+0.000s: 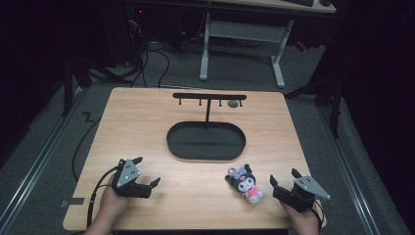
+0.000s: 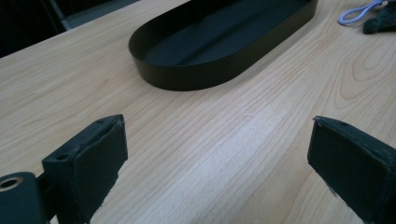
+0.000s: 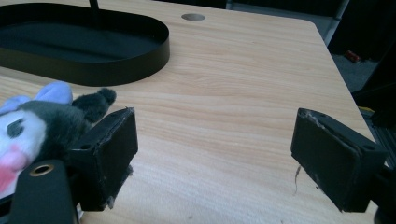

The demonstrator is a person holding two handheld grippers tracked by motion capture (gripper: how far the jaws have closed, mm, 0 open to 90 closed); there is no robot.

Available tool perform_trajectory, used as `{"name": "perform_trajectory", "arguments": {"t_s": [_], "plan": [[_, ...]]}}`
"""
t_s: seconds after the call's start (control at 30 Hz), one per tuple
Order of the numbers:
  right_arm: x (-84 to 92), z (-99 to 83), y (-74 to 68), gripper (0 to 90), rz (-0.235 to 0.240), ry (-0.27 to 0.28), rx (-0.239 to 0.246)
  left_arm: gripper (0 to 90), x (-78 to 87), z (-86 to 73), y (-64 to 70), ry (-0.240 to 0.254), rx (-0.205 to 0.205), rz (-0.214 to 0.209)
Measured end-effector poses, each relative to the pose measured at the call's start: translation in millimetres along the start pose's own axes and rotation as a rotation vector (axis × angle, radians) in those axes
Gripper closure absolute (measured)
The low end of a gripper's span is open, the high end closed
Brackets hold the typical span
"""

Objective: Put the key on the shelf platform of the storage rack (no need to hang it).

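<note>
A small plush toy [image 1: 246, 183] with a black head, white face and pink body lies on the wooden table near the front right. My right gripper [image 1: 283, 179] rests just right of it, open, nothing between its jaws; in the right gripper view the plush toy [image 3: 42, 123] sits outside the left jaw. My left gripper [image 1: 146, 172] is open at the front left, its jaws over bare wood. A black oval tray [image 1: 206, 140] with an upright hanger stand [image 1: 209, 97] sits mid-table, seen ahead as the tray [image 2: 205, 74] in the left gripper view.
The tray's rim [image 3: 140, 56] lies ahead and left in the right gripper view. The table's right edge [image 1: 298, 147] drops to grey floor. A white-legged desk [image 1: 242, 44] stands beyond the table. The plush toy's loop [image 2: 357, 13] shows at the left gripper view's top right.
</note>
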State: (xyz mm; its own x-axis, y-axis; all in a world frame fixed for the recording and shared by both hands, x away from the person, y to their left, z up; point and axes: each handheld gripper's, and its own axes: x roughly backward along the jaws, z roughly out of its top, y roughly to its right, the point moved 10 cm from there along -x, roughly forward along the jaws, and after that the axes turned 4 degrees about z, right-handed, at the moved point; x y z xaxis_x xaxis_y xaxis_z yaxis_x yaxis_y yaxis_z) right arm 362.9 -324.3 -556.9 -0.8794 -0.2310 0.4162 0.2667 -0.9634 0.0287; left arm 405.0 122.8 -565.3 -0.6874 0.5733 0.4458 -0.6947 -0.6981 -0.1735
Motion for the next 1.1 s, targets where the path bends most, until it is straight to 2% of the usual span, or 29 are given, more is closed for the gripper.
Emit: {"name": "perform_trajectory", "arguments": {"t_s": [0.2, 0.37, 0.53, 0.7, 0.9, 1.1], "plan": [[-12.7, 7.4, -2.3, 15.1, 0.014, 0.001, -0.003, 5.4, 18.6, -11.2, -8.6, -0.005, 0.026, 0.029], [-23.6, 12.8, -6.8, 15.1, 0.029, 0.000, -0.007, 4.5, 30.4, -19.5, -11.9, -0.011, 0.038, 0.037], [-32.5, 17.1, -13.5, 15.1, 0.038, -0.006, 0.015, 4.4, 39.2, -23.8, -15.2, -0.010, 0.049, 0.054], [-35.7, 19.2, -16.3, 15.1, 0.048, -0.003, 0.021, 4.0, 41.4, -25.3, -15.7, -0.011, 0.052, 0.056], [-31.8, 20.2, -13.1, 15.3, 0.044, -0.001, 0.000, 4.0, 37.3, -23.4, -13.2, -0.013, 0.043, 0.044], [-27.3, 17.3, -13.6, 15.3, 0.042, -0.018, 0.027, 4.0, 30.6, -19.6, -10.1, -0.011, 0.031, 0.028]]}}
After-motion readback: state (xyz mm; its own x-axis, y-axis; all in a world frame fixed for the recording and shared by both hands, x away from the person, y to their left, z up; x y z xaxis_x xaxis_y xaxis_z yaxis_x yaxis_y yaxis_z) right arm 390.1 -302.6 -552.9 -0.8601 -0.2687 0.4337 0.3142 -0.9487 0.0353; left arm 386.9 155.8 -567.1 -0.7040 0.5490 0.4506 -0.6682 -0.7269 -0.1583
